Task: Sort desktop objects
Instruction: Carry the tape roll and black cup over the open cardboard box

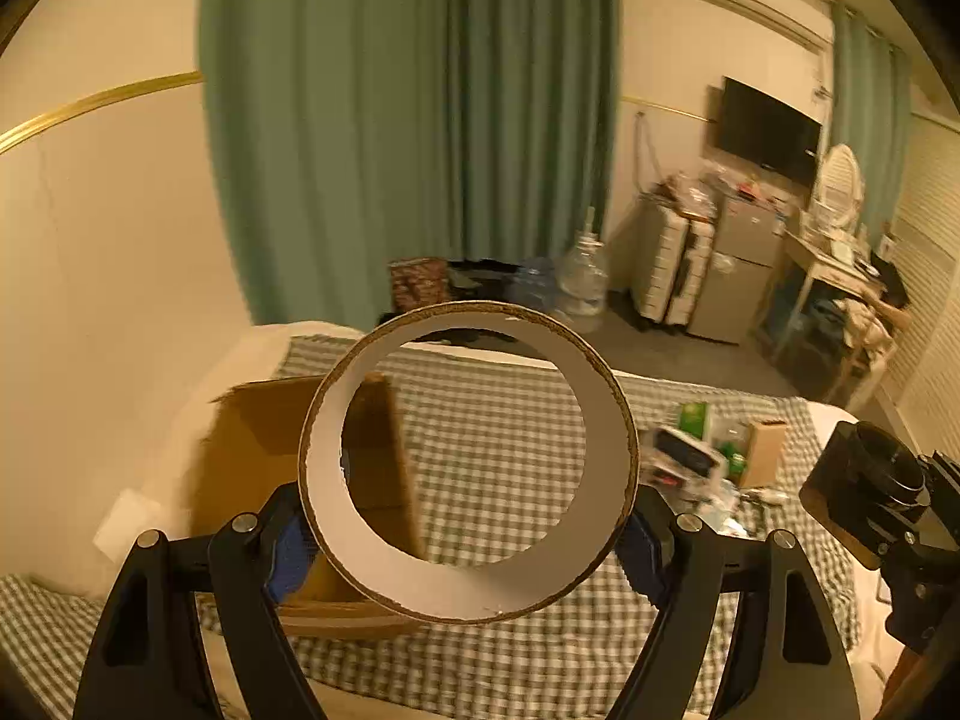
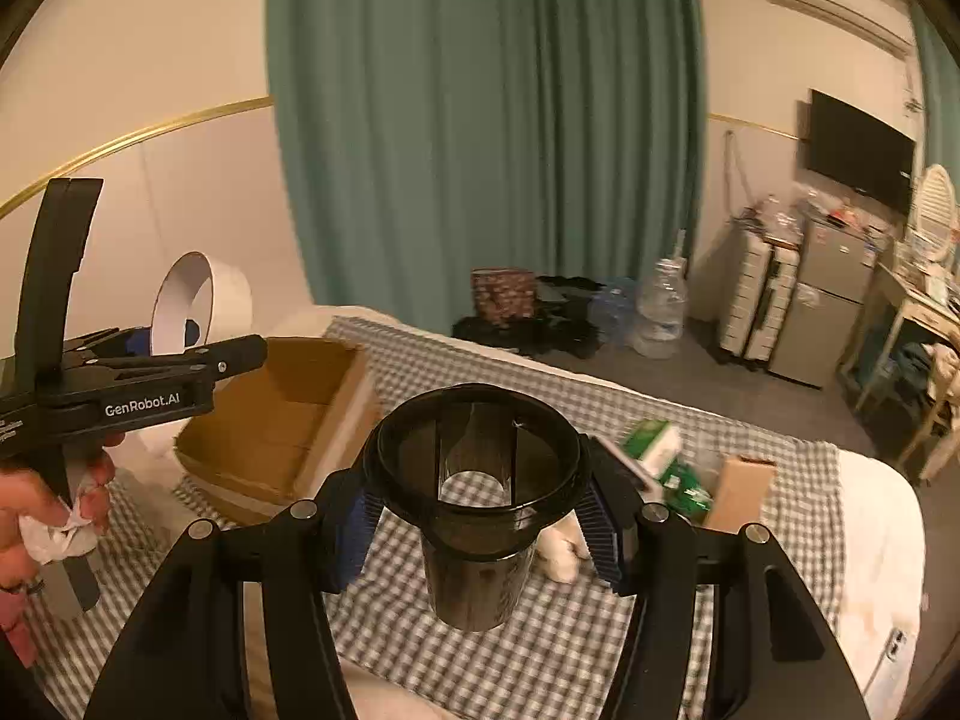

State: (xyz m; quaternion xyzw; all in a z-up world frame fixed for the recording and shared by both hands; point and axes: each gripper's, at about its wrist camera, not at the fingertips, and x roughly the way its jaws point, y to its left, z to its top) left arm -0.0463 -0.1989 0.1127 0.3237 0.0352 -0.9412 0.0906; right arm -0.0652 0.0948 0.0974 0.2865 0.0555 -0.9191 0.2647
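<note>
My left gripper is shut on a wide white tape roll with a brown cardboard rim, held in the air above the checkered cloth. The roll also shows in the right wrist view, over the open cardboard box. My right gripper is shut on a dark translucent plastic cup, held upright above the cloth. The box shows in the left wrist view behind the roll, and the right gripper with the cup shows at the right edge.
A pile of small items lies on the cloth at the right: a green packet, a small brown carton, a white object. Beyond the bed are water bottles, a suitcase, a fridge and a desk.
</note>
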